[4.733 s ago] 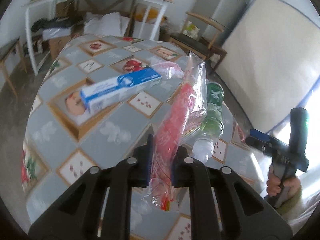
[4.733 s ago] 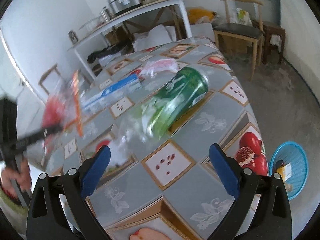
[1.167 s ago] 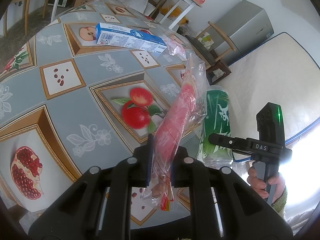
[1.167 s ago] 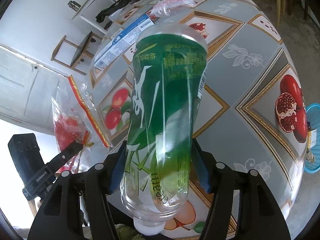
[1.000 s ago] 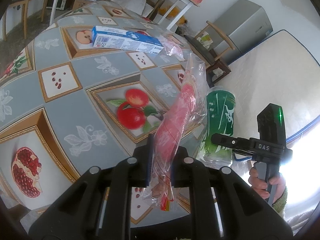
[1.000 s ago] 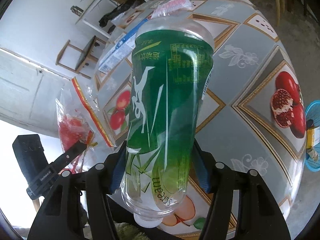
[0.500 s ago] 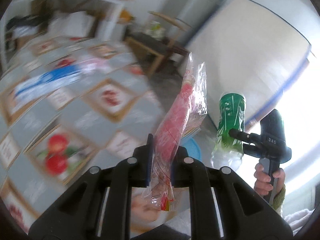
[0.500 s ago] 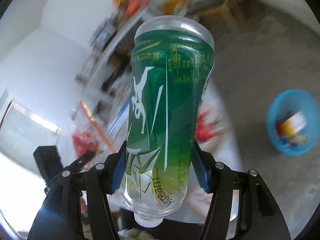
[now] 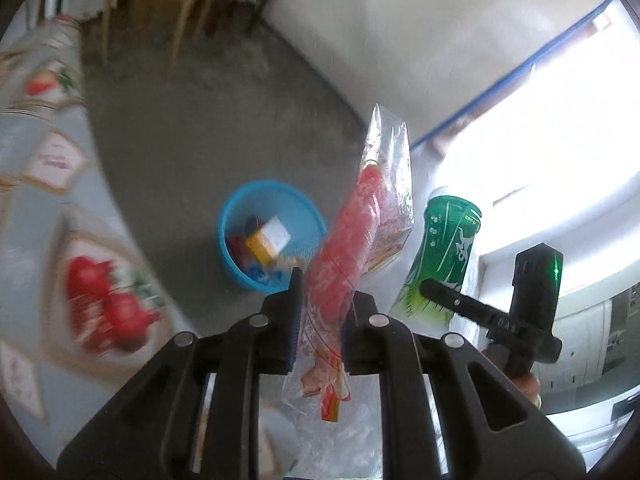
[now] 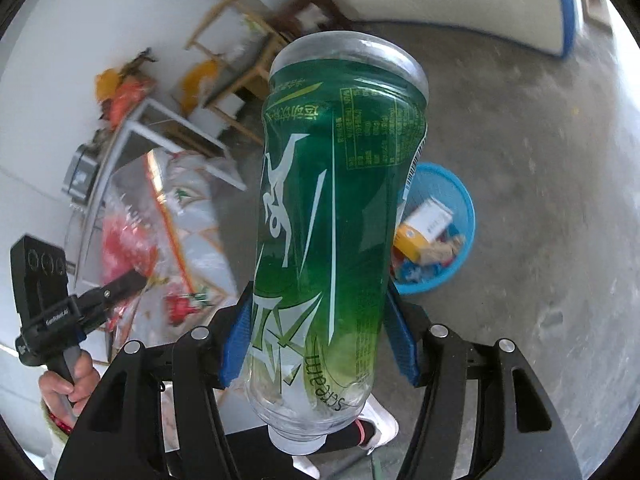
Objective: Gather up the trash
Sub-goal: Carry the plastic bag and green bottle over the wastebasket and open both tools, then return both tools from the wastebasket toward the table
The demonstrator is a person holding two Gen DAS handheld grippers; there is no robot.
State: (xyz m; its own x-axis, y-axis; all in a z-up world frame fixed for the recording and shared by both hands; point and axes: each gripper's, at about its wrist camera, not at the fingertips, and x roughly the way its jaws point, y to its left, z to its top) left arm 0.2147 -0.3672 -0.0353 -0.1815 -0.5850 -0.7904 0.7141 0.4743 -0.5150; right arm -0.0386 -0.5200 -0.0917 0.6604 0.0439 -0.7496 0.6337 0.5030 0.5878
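My left gripper (image 9: 320, 312) is shut on a clear plastic bag with red print (image 9: 352, 240), which sticks up between the fingers. My right gripper (image 10: 320, 344) is shut on a green-labelled plastic bottle (image 10: 332, 220), held cap end toward the camera. A blue basket (image 9: 240, 208) with several scraps of trash stands on the floor, just beyond and left of the bag. In the right wrist view the blue basket (image 10: 460, 208) lies behind the bottle, partly hidden by it. The bottle (image 9: 444, 256) and right gripper (image 9: 452, 300) also show at the right of the left wrist view.
The table with the fruit-patterned cloth (image 9: 48, 208) fills the left edge. A wooden chair (image 9: 160, 4) stands at the back. Bare concrete floor (image 10: 540, 160) surrounds the basket. A white mattress with blue edging (image 9: 440, 40) leans on the wall. A hand (image 10: 72, 380) holds the left gripper.
Both grippers have swung away from the table toward the floor, each still holding its item. The blue basket has come into view close ahead of both.
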